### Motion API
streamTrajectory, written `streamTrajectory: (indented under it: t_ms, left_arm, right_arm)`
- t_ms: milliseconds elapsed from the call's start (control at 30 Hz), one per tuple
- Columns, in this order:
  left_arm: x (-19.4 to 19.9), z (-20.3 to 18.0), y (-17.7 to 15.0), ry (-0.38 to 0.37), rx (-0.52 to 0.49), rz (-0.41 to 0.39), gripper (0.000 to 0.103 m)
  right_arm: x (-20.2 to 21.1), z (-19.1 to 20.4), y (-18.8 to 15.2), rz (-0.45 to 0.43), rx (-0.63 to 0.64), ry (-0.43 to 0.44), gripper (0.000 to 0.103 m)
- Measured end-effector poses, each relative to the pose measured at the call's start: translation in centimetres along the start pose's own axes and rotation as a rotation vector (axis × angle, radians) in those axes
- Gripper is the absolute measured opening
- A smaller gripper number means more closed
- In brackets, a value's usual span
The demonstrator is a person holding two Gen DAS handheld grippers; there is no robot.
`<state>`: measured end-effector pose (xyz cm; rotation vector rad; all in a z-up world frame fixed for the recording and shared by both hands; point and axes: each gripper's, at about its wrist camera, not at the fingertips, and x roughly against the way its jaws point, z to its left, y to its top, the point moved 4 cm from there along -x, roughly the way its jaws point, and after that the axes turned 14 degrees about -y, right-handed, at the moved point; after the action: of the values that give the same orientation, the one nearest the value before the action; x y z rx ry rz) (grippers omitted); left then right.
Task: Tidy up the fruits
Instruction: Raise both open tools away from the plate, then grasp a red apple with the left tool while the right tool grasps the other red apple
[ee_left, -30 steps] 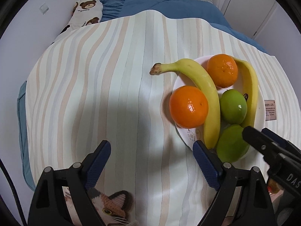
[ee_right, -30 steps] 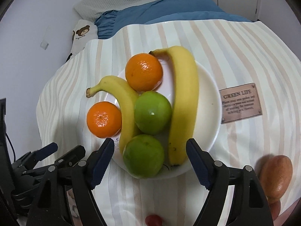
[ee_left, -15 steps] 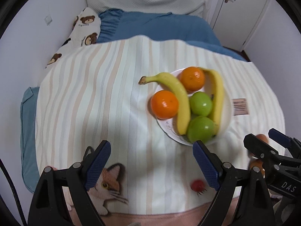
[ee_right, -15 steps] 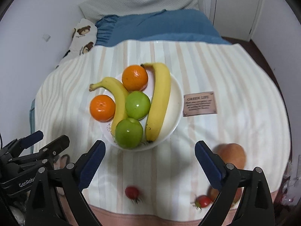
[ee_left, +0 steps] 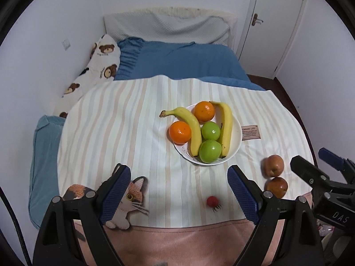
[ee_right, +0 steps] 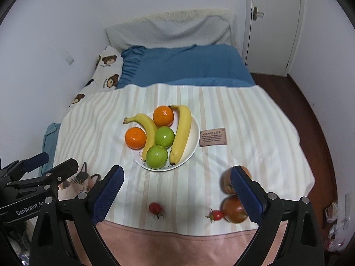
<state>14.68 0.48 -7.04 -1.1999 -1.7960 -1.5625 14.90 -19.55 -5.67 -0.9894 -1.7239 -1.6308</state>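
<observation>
A white plate (ee_left: 237, 133) (ee_right: 195, 139) on the striped blanket holds two bananas (ee_left: 190, 126), two oranges (ee_left: 180, 132) and two green apples (ee_left: 210, 148). Two red apples (ee_left: 274, 165) (ee_right: 234, 206) lie on the blanket to its right. A small red tomato (ee_left: 212, 201) (ee_right: 156, 208) lies in front of the plate, and a second one (ee_right: 217, 215) lies beside the near red apple. My left gripper (ee_left: 177, 188) is open and empty, held back above the blanket's near edge. My right gripper (ee_right: 175, 186) is open and empty, its right finger covering part of the far red apple.
The striped blanket (ee_left: 124, 128) with a cat patch (ee_left: 131, 197) covers a bed with a blue sheet (ee_left: 182, 59), a bear-print pillow (ee_left: 97, 66) at the left and white walls. A door (ee_left: 273, 22) stands at the back right. A brown label (ee_right: 213, 137) lies right of the plate.
Both grippers have pulled back and up from the plate, so the whole bed, the red apples and the tomatoes have come into view. Both stayed open.
</observation>
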Motion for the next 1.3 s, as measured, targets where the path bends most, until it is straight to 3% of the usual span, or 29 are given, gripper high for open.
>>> streamTrajectory:
  t_ms: [333,500,633,900,1000,1133,1300]
  left_arm:
    - [4.2,-1.4,-1.6,-0.024,0.001,-0.046,0.089]
    - [3.6,-2.5,-1.8,-0.028,-0.018,-0.02,0.089]
    - [0.4,-3.9,-1.3,0.008,-0.085,0.045,0.089]
    - [-9.7,-6.5,0.3,0.073,-0.184,0.202,0.089]
    - [-13.5,-7.9,0.9,0.051,-0.2,0.277,0.089]
    - [-17.7,-10.6,1.7,-0.05,-0.193,0.381,0.089]
    - [-22.9,-15.1,2.2,-0.204,-0.181,0.532,0.089]
  right_arm:
    - [6.0,-0.7,-1.7,-0.042,-0.017,0.046,0.099]
    - [5.9,-2.8,-2.8,-0.009,-0.092,0.062,0.101]
    - [2.5,-6.3,-4.3,0.074,-0.182,0.029,0.101]
    - [-11.5,-11.7,-9.3,0.325,-0.339,-0.009,0.101]
    - [-15.5,-12.2,-10.9,0.38,-0.379,0.015,0.098]
    - [-19.6,-11.9,-12.2,0.428,-0.373,0.012,0.076]
    - [-19.9,-12.9,-12.8,0.394,-0.368,0.026,0.071]
